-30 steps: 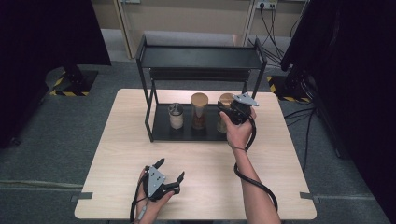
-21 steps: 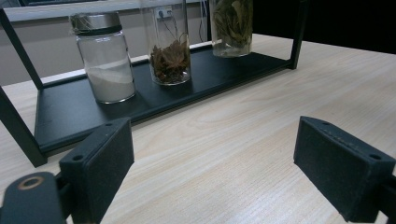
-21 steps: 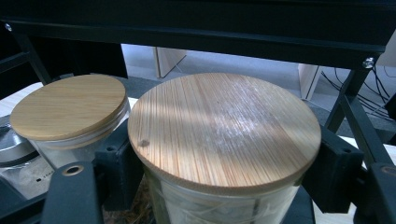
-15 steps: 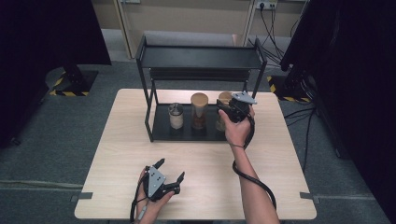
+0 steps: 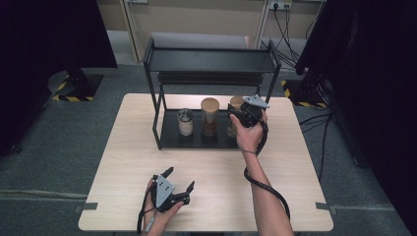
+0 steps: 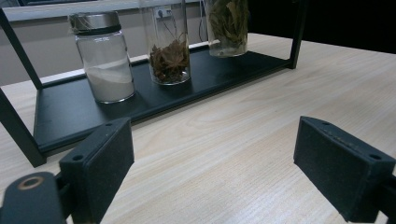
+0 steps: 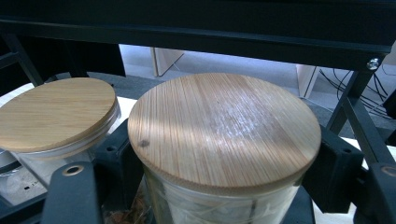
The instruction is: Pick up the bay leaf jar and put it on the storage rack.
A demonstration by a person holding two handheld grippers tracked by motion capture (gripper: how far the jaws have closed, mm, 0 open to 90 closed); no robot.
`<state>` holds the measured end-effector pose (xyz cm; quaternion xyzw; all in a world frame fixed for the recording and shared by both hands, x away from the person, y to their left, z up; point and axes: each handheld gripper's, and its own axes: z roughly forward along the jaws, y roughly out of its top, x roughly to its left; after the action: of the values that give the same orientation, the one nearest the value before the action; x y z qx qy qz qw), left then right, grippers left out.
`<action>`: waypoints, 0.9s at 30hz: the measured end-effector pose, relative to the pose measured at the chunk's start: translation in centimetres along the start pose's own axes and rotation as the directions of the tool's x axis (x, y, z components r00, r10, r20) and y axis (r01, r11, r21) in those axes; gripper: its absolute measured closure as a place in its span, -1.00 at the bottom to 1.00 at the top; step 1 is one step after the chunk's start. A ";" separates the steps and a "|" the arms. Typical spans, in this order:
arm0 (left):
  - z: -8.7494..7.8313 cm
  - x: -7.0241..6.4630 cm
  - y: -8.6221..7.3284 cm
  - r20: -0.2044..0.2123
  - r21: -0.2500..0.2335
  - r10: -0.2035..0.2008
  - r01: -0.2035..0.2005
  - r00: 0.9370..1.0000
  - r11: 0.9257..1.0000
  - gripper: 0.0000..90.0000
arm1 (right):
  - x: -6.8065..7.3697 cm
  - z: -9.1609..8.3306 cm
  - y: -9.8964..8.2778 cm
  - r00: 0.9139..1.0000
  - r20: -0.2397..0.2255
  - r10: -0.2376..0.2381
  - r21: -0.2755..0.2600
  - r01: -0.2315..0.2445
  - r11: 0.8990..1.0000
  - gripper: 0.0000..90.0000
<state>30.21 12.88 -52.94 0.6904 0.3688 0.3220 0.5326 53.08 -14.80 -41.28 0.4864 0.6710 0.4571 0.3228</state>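
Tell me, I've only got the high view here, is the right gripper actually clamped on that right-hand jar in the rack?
Observer: Yes. In the right gripper view, the right gripper has its black jaws on either side of the jar, just under its wooden lid.
Operator: What's inside that jar?
Observer: The left gripper view shows dried leaves in the jar.
Operator: And the left gripper, anything in it?
Observer: No. The left gripper is open over bare table, nothing between the jaws.
Operator: What's in the left jar?
Observer: White powder, in the metal-lidded jar.
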 end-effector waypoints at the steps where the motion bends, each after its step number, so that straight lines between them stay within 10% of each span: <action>1: 0.0 0.0 0.0 0.000 -0.001 -0.001 0.001 1.000 1.000 -0.74 | 0.0 0.1 0.0 1.000 0.000 0.002 0.002 -0.002 1.000 -0.44; 27: 0.0 0.0 0.0 0.003 0.000 0.000 0.000 1.000 1.000 -0.74 | 0.0 1.5 -0.7 1.000 0.018 0.008 0.032 -0.009 0.999 -0.44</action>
<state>30.18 12.85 -52.94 0.6909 0.3679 0.3210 0.5331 54.18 -14.40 -42.51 0.4983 0.6733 0.4433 0.3191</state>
